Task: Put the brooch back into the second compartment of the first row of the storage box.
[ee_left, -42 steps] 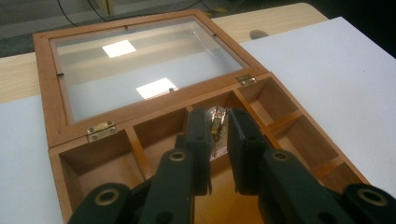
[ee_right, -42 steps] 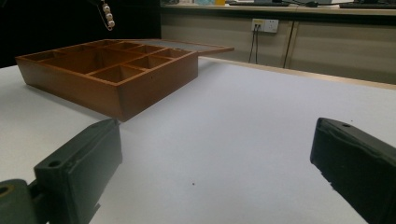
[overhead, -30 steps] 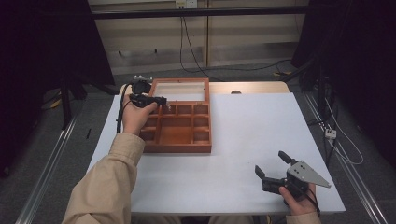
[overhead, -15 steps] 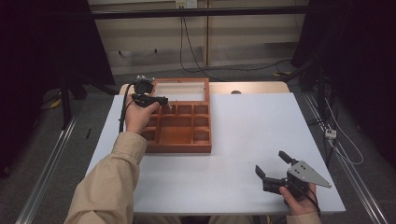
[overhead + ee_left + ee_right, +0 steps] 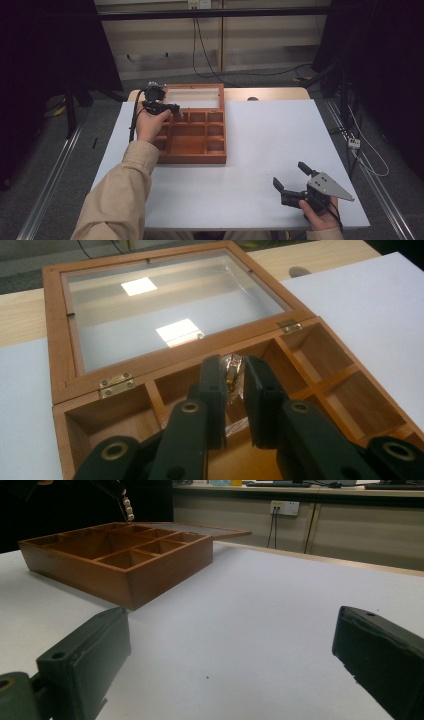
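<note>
We are holding the left hand-held gripper (image 5: 234, 390) over the back row of the open wooden compartment box (image 5: 192, 150), its jaws pinching a small shiny piece of jewellery (image 5: 232, 372). In the right gripper view that piece is showing as a short string of pale beads (image 5: 128, 509) dangling above the box's far compartments. The box is sitting on the left half of the white desk (image 5: 280, 145), and its glass-paned lid (image 5: 165, 310) is lying folded flat behind it on two brass hinges (image 5: 116, 384). We are resting the right hand-held gripper (image 5: 295, 182) low over the near right corner of the desk, well apart from the box, with its jaws spread wide and nothing between them. A tan sleeve (image 5: 120, 200) is covering our left forearm.
</note>
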`<state>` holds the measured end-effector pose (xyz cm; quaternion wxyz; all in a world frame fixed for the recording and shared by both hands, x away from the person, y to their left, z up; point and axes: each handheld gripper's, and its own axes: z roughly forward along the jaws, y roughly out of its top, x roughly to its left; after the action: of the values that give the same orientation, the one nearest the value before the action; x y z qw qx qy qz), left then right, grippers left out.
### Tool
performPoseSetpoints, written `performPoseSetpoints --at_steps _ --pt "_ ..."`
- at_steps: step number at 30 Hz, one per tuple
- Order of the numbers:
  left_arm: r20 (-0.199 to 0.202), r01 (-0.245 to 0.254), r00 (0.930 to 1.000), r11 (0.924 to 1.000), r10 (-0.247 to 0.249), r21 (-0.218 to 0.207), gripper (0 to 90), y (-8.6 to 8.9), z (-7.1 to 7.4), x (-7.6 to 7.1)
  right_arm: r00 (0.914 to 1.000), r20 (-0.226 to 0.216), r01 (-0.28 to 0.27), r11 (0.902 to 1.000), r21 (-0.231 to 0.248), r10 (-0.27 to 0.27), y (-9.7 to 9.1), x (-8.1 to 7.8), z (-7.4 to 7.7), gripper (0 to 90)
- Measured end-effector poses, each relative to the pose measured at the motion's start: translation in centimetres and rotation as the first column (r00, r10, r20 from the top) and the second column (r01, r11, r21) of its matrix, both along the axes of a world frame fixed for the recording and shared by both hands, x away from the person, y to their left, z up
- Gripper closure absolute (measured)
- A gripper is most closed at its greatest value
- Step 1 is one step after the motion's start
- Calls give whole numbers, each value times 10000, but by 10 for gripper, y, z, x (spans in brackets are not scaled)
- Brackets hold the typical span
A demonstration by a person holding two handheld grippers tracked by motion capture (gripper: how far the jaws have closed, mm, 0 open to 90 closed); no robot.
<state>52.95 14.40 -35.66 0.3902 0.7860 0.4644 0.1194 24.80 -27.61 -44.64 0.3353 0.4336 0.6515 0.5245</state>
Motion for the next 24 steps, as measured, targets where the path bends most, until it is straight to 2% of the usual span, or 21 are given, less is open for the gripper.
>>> performPoseSetpoints --at_steps 11,14,15,17,18,24 --pt "-166 -45 9999 9998 48 189 796 -6 -12 5 10000 8 -12 10000 34 12 -1 0 0 14" --pt "-259 -104 9996 9999 106 84 792 -7 -14 7 10000 9 -6 10000 45 6 -1 0 0 14" --pt "-332 -132 9994 9999 133 13 776 -7 -15 7 10000 10 -1 10000 52 1 -1 0 0 14" --pt "-402 -332 9986 9994 337 114 644 -8 -16 8 10000 -10 14 10000 70 -14 -1 0 0 14" --pt "-382 -256 9989 9994 265 231 629 -8 -16 8 10000 -1 16 10000 65 -16 -2 0 -1 14" --pt "-332 -291 9990 9995 295 100 557 -6 -13 2 10000 19 -22 10000 51 22 -1 0 0 14"
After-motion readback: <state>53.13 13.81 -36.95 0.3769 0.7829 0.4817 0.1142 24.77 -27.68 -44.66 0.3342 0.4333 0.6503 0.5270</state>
